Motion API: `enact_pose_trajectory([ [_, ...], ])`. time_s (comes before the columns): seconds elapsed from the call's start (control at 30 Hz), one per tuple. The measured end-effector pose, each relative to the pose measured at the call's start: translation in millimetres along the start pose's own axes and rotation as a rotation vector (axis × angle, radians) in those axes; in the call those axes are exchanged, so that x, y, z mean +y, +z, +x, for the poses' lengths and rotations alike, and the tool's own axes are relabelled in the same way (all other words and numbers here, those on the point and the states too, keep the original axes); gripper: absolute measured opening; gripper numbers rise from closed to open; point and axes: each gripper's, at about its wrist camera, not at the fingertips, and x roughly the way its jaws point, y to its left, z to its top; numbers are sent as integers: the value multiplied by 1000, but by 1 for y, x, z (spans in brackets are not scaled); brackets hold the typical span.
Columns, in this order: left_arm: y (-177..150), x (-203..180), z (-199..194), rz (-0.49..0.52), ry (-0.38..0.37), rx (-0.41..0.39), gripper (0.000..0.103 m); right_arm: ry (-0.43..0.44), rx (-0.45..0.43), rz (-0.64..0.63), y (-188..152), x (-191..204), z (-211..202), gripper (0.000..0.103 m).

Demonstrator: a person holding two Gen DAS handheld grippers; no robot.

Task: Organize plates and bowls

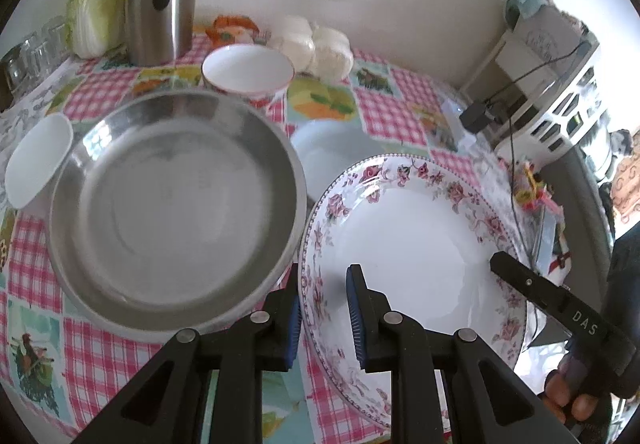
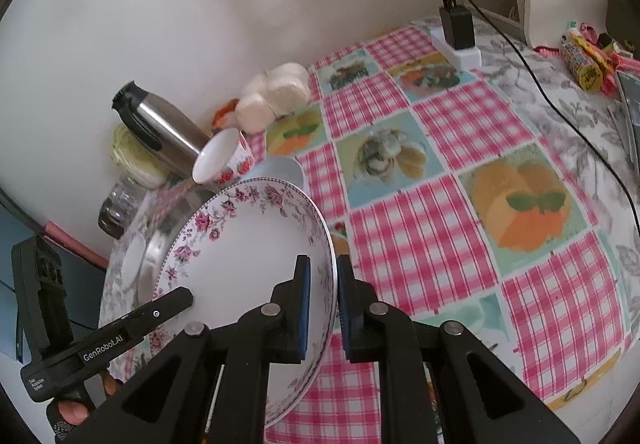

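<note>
Left wrist view shows your left gripper (image 1: 323, 298) clamped on the near rim of the flowered plate (image 1: 412, 244), beside the steel pan (image 1: 176, 204). Your right gripper (image 2: 323, 298) pinches the opposite rim of this plate (image 2: 248, 252), which is tilted above the checkered tablecloth (image 2: 420, 236).

My left tool (image 1: 323, 314) is matte black plastic, its two fingers (image 1: 362, 318) lined with ribbed blue pads and its linkage arms pinned with round silver rivets. My right tool (image 2: 322, 308) has the same build: black arms with triangular cut-outs, blue pads, silver pivots. White lettering marks their sides: "GenRobot.AI" on the left, "DAS" on the right.
</note>
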Motion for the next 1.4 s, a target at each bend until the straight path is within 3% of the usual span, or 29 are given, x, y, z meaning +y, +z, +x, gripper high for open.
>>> enact_pose_trajectory([
  [0.27, 31, 14, -5, -68, -40, -52, 23, 18, -32, -33, 21, 25, -1, 14],
  [0.5, 48, 33, -15, -102, -9, -102, 23, 47, -43, -65, 39, 56, 12, 14],
  [1.07, 77, 134, -37, -319, -42, -172, 22, 126, 14, -171, 52, 132, 69, 14],
  [1.4, 79, 178, -42, -398, -22, -181, 22, 156, 58, -212, 49, 164, 101, 14],
])
